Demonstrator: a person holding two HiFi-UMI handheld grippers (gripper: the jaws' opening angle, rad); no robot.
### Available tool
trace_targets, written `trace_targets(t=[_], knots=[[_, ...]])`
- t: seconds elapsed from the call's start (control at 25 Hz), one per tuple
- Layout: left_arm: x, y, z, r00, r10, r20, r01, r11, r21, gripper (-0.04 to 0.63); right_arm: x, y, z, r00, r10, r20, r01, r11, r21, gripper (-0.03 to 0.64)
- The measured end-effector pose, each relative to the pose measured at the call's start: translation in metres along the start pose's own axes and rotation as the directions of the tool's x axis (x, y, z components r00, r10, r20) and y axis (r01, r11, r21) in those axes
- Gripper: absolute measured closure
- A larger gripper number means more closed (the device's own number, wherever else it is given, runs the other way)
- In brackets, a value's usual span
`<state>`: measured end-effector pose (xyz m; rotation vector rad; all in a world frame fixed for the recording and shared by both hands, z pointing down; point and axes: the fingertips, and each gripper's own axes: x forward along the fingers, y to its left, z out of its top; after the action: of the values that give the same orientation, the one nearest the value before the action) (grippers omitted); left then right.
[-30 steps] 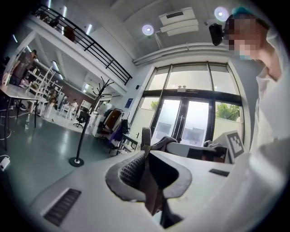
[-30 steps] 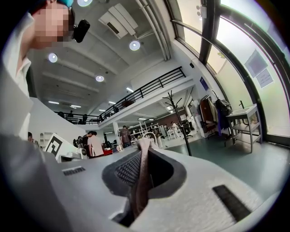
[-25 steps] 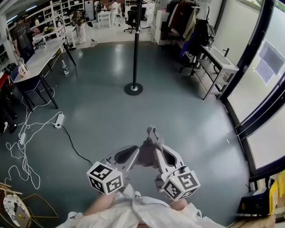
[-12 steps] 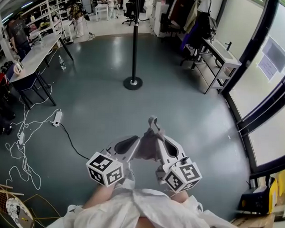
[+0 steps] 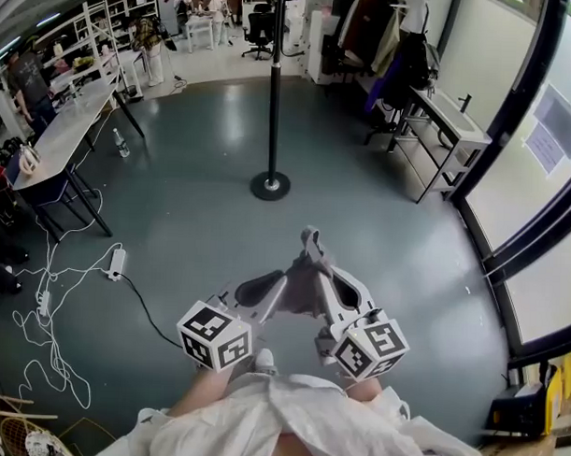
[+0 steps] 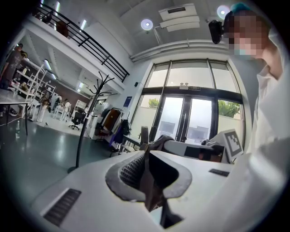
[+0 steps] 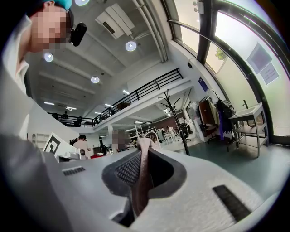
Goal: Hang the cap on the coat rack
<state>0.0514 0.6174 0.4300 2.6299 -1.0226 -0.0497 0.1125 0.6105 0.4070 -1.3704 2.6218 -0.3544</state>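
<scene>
Grey-green workshop floor [image 5: 174,218] is spreading out beneath us, with a long workbench [image 5: 69,131] lying at ten o'clock. Low in front of us, toward six o'clock, the left gripper [image 5: 280,288] is clamping one edge of the brownish cap [image 5: 302,281], and the right gripper [image 5: 313,244] is pinching its other edge, so we are holding the cap between both tools. Well apart from it, at twelve o'clock, the coat rack [image 5: 274,91] is standing on its round base. We are judging the pickup done; reaching the rack, raising the cap onto a hook and letting go are remaining.
</scene>
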Motion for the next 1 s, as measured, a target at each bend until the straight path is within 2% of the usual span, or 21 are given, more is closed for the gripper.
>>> trace_targets(t=[0.24, 0.36, 0.68, 1.0], knots=[[0.026, 0.068, 0.024, 1.0, -0.022, 0.021, 0.022, 1.0, 0.008, 0.558, 0.073, -0.008, 0.002, 1.0, -0.013, 0.015, 0.013, 1.0, -0.01, 0.6], [0.036, 0.092, 0.021, 1.0, -0.019, -0.003, 0.019, 1.0, 0.014, 0.558, 0.097, -0.012, 0.002, 1.0, -0.022, 0.022, 0.022, 1.0, -0.011, 0.6], [0.044, 0.127, 0.012, 0.999, -0.027, -0.04, 0.026, 1.0, -0.016, 0.558, 0.131, -0.022, -0.019, 0.998, -0.049, -0.03, 0.049, 0.999, 0.022, 0.6], [0.077, 0.156, 0.019, 0.999, -0.024, -0.032, 0.023, 0.999, -0.025, 0.558, 0.166, -0.054, -0.014, 0.998, -0.052, -0.038, 0.053, 0.999, 0.01, 0.6]])
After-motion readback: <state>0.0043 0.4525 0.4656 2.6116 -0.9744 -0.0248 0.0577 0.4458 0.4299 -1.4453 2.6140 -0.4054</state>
